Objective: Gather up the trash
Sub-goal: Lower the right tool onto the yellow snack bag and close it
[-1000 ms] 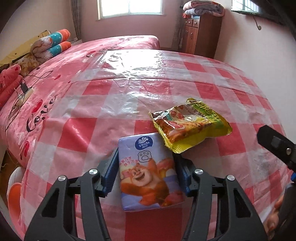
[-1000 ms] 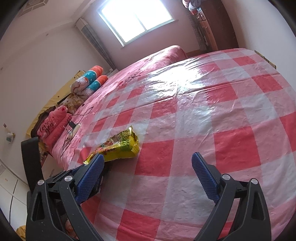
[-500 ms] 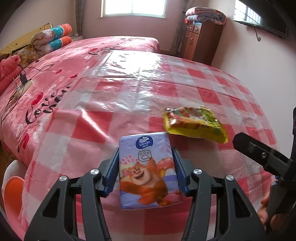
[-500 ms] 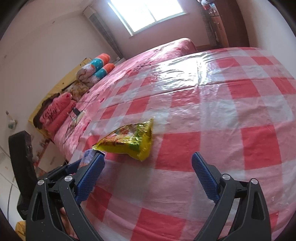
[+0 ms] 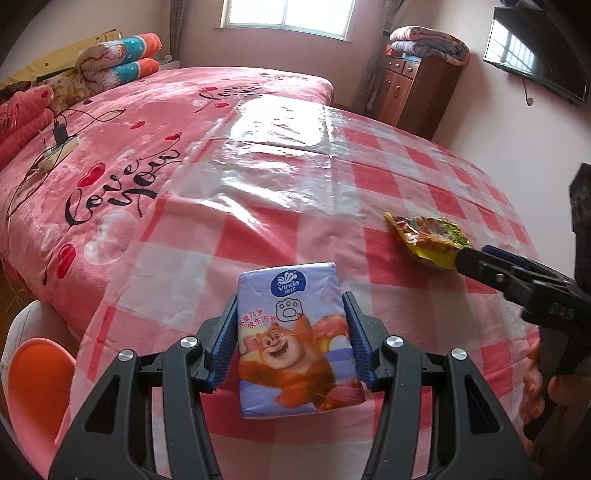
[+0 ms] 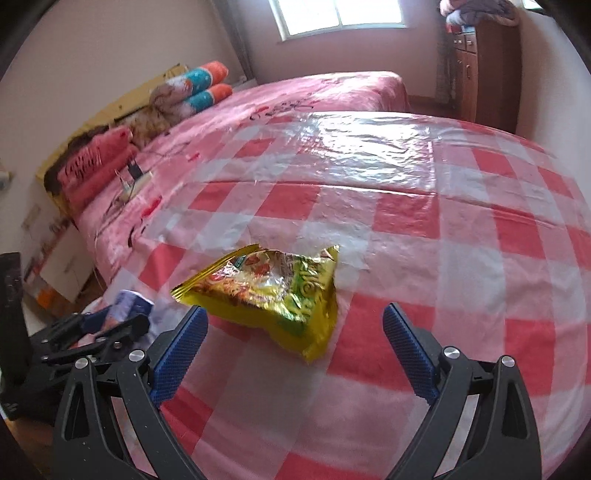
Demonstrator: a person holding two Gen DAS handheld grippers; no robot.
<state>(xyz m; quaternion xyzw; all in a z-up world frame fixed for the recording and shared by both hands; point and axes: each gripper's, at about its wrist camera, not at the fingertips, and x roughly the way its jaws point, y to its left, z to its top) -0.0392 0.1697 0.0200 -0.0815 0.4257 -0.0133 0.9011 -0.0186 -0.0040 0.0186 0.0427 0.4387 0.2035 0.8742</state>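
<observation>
yellow snack wrapper (image 6: 273, 291), crumpled and torn open, lies on the red-and-white checked plastic sheet (image 6: 424, 229) we have spread over the bed. our right gripper (image 6: 295, 332) hangs just short of it, blue pads spread wide, the wrapper ahead of the gap and touching neither pad. in the left wrist view the wrapper (image 5: 428, 238) lies far right beside that gripper's tip. our left gripper (image 5: 290, 345) clamps a tissue pack (image 5: 295, 339) with a cartoon bear, both pads pressed against its sides. behind: pink bedspread (image 5: 129, 147), rolled bedding (image 5: 122, 59), wooden cabinet (image 5: 417, 92), window (image 5: 288, 16).
</observation>
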